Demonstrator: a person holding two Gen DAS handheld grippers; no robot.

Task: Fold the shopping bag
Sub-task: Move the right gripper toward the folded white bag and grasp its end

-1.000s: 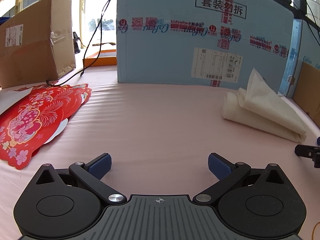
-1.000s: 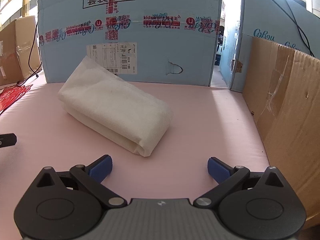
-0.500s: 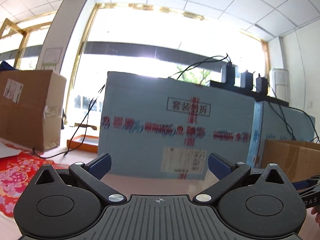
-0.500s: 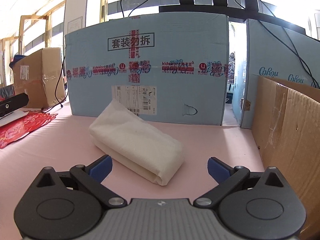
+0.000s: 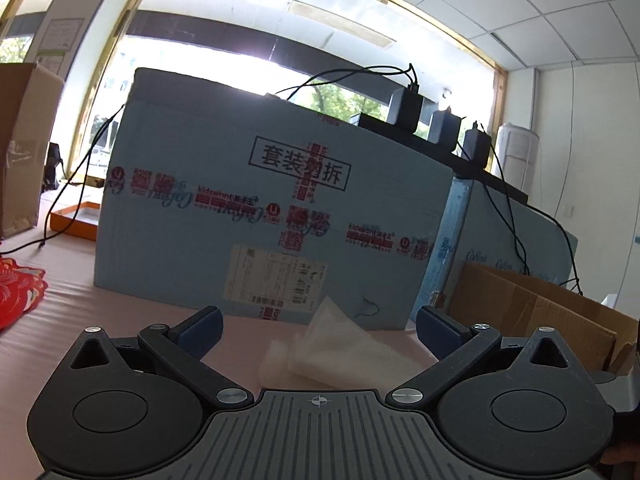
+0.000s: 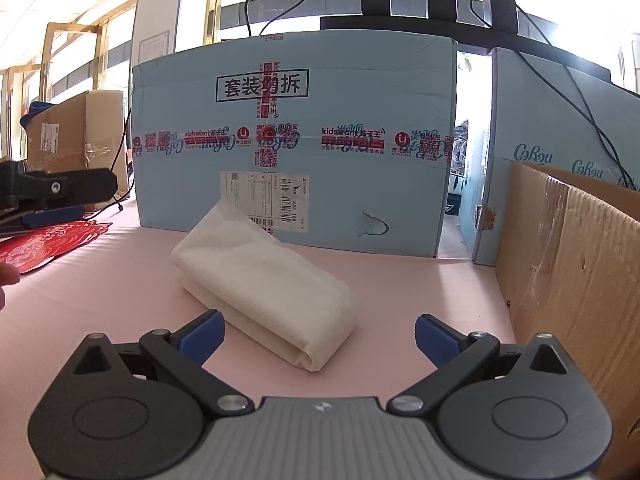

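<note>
The white shopping bag [image 6: 264, 280] lies folded into a thick bundle on the pink table, one corner sticking up at its far end. My right gripper [image 6: 318, 334] is open and empty, just short of the bag's near end. My left gripper [image 5: 318, 330] is open and empty, raised and tilted up, with the bag [image 5: 340, 348] showing low between its fingers. The left gripper also shows at the left edge of the right wrist view [image 6: 60, 192].
A large light-blue carton [image 6: 296, 140] stands behind the bag. A brown cardboard box [image 6: 572, 272] walls the right side. Red paper cutouts [image 6: 48, 244] lie at the left, with another brown box [image 6: 76, 132] behind them. Chargers and cables sit on top of the cartons.
Both grippers have lifted and tilted upward, away from the table. The left one has swung right so the bag now sits between its fingers. Both stay open.
</note>
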